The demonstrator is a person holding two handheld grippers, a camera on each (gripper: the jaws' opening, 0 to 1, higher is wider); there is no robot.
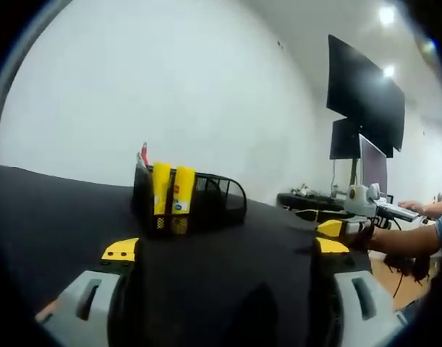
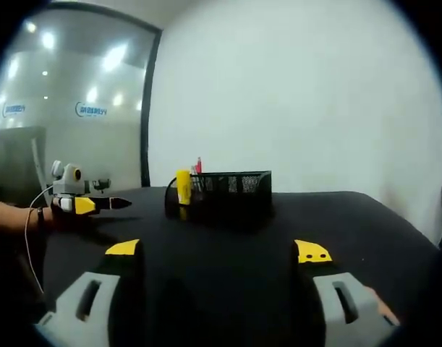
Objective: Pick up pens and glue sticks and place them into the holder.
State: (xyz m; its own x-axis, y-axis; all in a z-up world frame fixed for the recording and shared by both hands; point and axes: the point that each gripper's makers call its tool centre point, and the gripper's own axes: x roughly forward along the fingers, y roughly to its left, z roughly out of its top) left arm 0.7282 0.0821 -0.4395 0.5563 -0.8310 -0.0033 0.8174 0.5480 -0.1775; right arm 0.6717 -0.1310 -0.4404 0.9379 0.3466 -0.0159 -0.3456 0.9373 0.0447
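A black mesh holder (image 1: 206, 206) stands on the black table (image 1: 54, 210). Two yellow glue sticks (image 1: 171, 189) stand upright in its near left part, and a red pen (image 1: 144, 154) pokes up behind them. My left gripper (image 1: 226, 248) is open and holds nothing, a short way in front of the holder. In the right gripper view the holder (image 2: 231, 189) sits ahead with a glue stick (image 2: 183, 186) and the red pen (image 2: 199, 165) at its left end. My right gripper (image 2: 218, 249) is open and holds nothing. The other gripper (image 2: 83, 204) comes in from the left, held in a hand.
A white wall rises behind the table. Dark monitors (image 1: 365, 101) and a desk with small items (image 1: 311, 196) stand at the right. The person's forearm (image 1: 409, 238) reaches in there. A glass partition (image 2: 69, 108) is at the left of the right gripper view.
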